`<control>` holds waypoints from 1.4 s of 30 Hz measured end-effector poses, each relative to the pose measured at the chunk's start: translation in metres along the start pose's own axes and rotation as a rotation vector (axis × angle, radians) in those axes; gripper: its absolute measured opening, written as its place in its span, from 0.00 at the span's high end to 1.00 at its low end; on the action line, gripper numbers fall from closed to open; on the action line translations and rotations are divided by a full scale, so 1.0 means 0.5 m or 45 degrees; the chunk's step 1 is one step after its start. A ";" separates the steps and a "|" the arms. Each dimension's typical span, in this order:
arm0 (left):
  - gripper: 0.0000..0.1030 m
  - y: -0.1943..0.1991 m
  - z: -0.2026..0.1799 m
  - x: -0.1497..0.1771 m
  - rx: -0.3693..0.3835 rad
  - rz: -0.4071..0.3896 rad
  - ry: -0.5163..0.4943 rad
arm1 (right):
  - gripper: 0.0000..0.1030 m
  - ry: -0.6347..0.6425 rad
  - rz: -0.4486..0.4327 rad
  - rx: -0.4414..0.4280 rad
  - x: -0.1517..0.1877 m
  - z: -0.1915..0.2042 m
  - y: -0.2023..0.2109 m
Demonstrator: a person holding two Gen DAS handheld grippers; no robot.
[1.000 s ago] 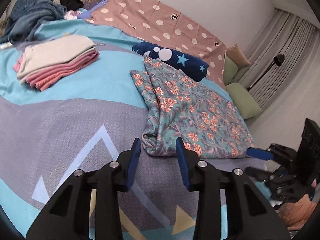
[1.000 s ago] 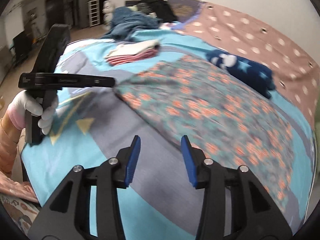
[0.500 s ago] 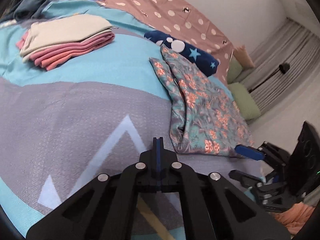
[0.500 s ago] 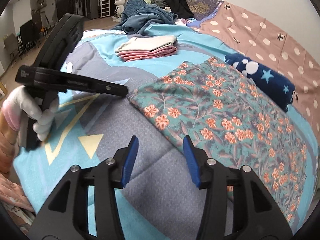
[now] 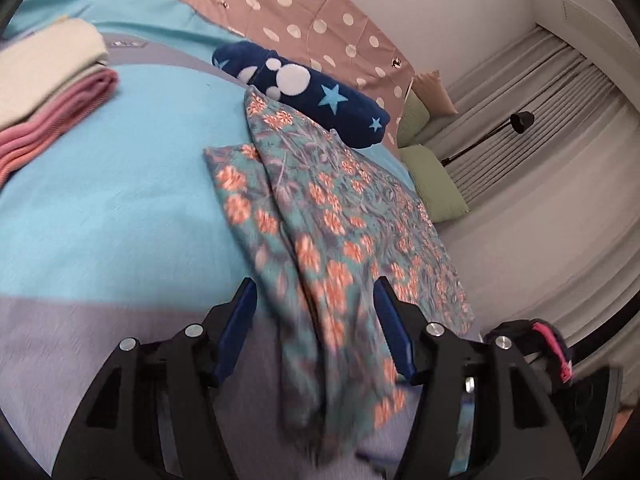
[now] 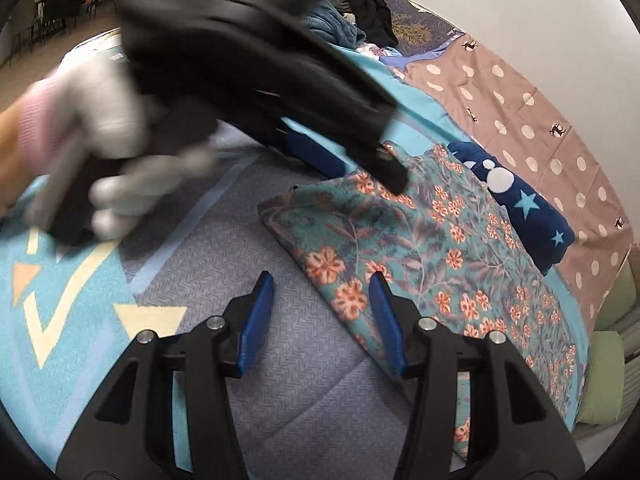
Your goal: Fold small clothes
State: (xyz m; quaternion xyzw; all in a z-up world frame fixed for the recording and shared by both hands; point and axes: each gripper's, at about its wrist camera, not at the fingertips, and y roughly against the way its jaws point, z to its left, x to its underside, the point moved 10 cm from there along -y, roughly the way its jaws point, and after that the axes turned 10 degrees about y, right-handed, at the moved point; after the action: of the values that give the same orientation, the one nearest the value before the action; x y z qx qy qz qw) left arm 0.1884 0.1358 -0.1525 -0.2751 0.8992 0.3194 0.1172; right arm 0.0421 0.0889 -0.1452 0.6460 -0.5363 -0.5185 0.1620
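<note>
My left hand-held gripper [image 5: 316,328] just reopened, astride the floral cloth [image 5: 340,220], not pinching; right hand-held gripper [image 6: 322,316] half-open, empty.

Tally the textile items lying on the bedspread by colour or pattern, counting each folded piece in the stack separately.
Floral teal and orange garment: 1
Navy fleece with stars and white dots: 1
Cream folded piece, top of stack: 1
Pink folded piece, under it: 1, possibly more layers; the stack is cut off at the frame edge
Total: 4
</note>
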 end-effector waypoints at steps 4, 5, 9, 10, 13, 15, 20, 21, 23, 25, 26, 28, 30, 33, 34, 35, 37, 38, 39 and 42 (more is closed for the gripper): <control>0.54 -0.041 0.009 -0.053 -0.012 -0.004 0.026 | 0.48 -0.027 -0.002 -0.017 0.003 -0.007 -0.009; 0.61 -0.051 0.015 -0.066 -0.028 -0.010 0.035 | 0.47 -0.027 -0.001 -0.013 0.002 -0.007 -0.010; 0.77 -0.077 0.023 -0.085 0.011 0.011 0.072 | 0.43 -0.023 0.007 0.031 -0.010 -0.013 -0.029; 0.78 -0.081 0.021 -0.086 0.035 0.022 0.074 | 0.42 -0.027 0.009 0.042 -0.014 -0.015 -0.036; 0.78 -0.088 0.014 -0.085 0.069 0.052 0.062 | 0.42 -0.061 0.005 0.059 -0.021 -0.020 -0.052; 0.78 -0.097 0.009 -0.084 0.070 0.072 0.044 | 0.42 -0.079 0.004 0.067 -0.025 -0.023 -0.057; 0.78 -0.107 0.004 -0.084 0.068 0.087 0.020 | 0.42 -0.079 -0.005 0.085 -0.024 -0.022 -0.057; 0.78 -0.107 0.004 -0.083 0.069 0.088 0.020 | 0.42 -0.079 -0.005 0.085 -0.023 -0.022 -0.057; 0.78 -0.107 0.004 -0.083 0.066 0.088 0.017 | 0.42 -0.087 -0.005 0.075 -0.023 -0.021 -0.058; 0.78 -0.105 0.005 -0.081 0.061 0.089 0.012 | 0.41 -0.098 -0.004 0.064 -0.023 -0.019 -0.057; 0.78 -0.106 0.004 -0.082 0.059 0.091 0.010 | 0.41 -0.104 -0.004 0.058 -0.022 -0.020 -0.058; 0.78 -0.111 0.003 -0.085 0.057 0.095 0.009 | 0.41 -0.116 -0.002 0.049 -0.021 -0.021 -0.060; 0.78 -0.117 0.002 -0.089 0.057 0.101 0.008 | 0.39 -0.122 0.001 0.045 -0.021 -0.022 -0.060; 0.78 -0.125 0.001 -0.093 0.063 0.114 0.007 | 0.39 -0.127 0.004 0.036 -0.022 -0.019 -0.061; 0.78 -0.127 0.000 -0.094 0.069 0.119 0.007 | 0.39 -0.129 0.003 0.035 -0.023 -0.019 -0.061; 0.79 -0.129 0.001 -0.095 0.077 0.125 0.010 | 0.39 -0.129 0.000 0.035 -0.023 -0.019 -0.062; 0.81 -0.130 0.001 -0.096 0.087 0.133 0.018 | 0.39 -0.130 -0.006 0.039 -0.026 -0.020 -0.063; 0.82 -0.132 0.002 -0.098 0.096 0.140 0.026 | 0.39 -0.129 -0.006 0.042 -0.027 -0.021 -0.063; 0.82 -0.133 0.002 -0.099 0.105 0.146 0.031 | 0.39 -0.125 -0.006 0.051 -0.029 -0.021 -0.064; 0.83 -0.138 0.001 -0.103 0.124 0.163 0.036 | 0.41 -0.076 -0.003 0.123 -0.037 -0.014 -0.063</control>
State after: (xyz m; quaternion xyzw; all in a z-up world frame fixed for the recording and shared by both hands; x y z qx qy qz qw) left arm 0.2699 0.1133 -0.1682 -0.2153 0.9310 0.2782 0.0973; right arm 0.0668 0.1142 -0.1570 0.6380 -0.5644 -0.5112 0.1139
